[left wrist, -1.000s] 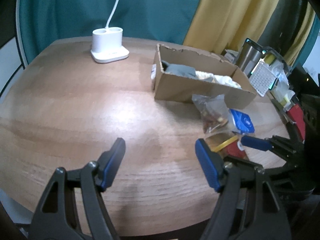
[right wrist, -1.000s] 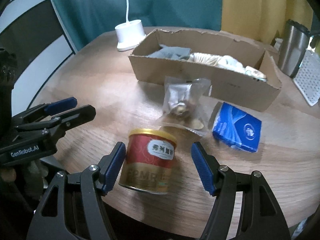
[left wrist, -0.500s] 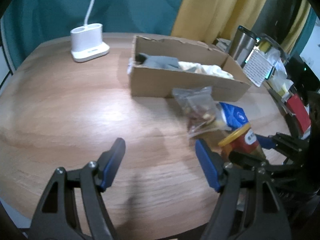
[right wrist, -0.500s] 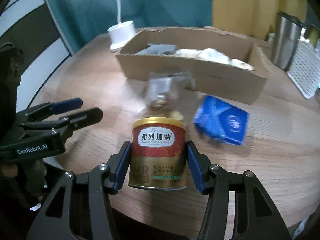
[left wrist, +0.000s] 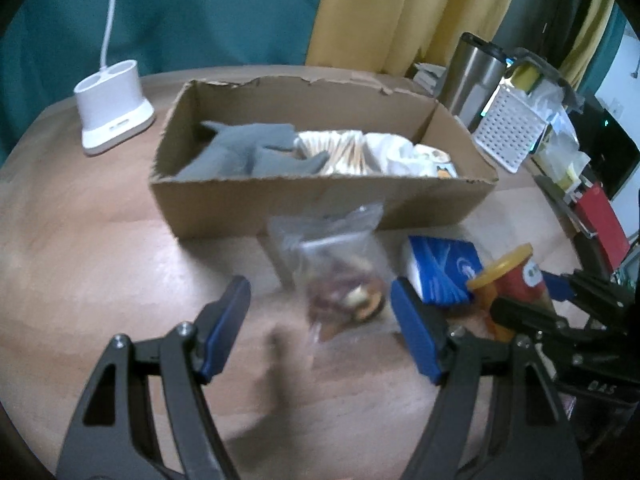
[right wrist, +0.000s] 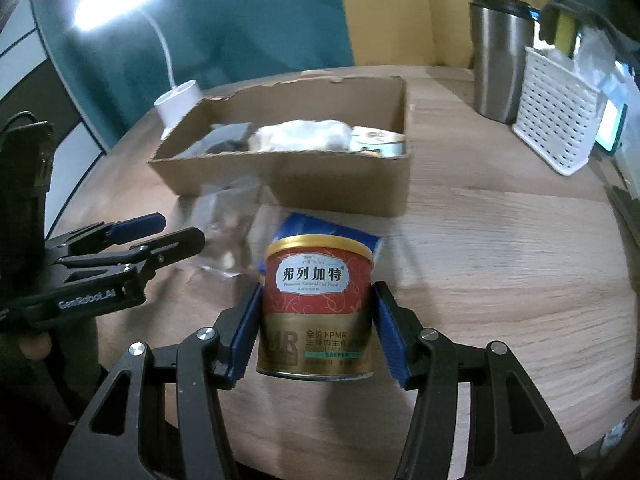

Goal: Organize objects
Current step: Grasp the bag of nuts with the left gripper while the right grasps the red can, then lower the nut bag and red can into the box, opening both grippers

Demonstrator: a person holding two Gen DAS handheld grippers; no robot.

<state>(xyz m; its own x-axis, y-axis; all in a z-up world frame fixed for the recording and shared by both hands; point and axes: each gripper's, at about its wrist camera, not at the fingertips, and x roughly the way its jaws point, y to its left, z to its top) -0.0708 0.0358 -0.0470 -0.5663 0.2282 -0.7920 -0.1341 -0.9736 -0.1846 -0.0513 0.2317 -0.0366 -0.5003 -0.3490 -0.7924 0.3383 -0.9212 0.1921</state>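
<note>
The right gripper clamps its blue-padded jaws on a cylindrical red and gold metal can with a gold rim, holding it upright, its axis vertical, above the wooden table. The label carries Chinese characters, the small line "Premium Natural Cat Food" and, lower down, "FPMR". The left gripper, marked "GenRobot.AI" on its black body, has its jaws wide apart and holds nothing, hovering over a crinkled clear plastic bag of brown snacks. Beside that bag lies a flat blue packet. Behind both stands a torn-edged brown cardboard box, long side facing the grippers, holding grey cloth and pale packets. A white perforated plastic basket stands beside a brushed steel tumbler.
</note>
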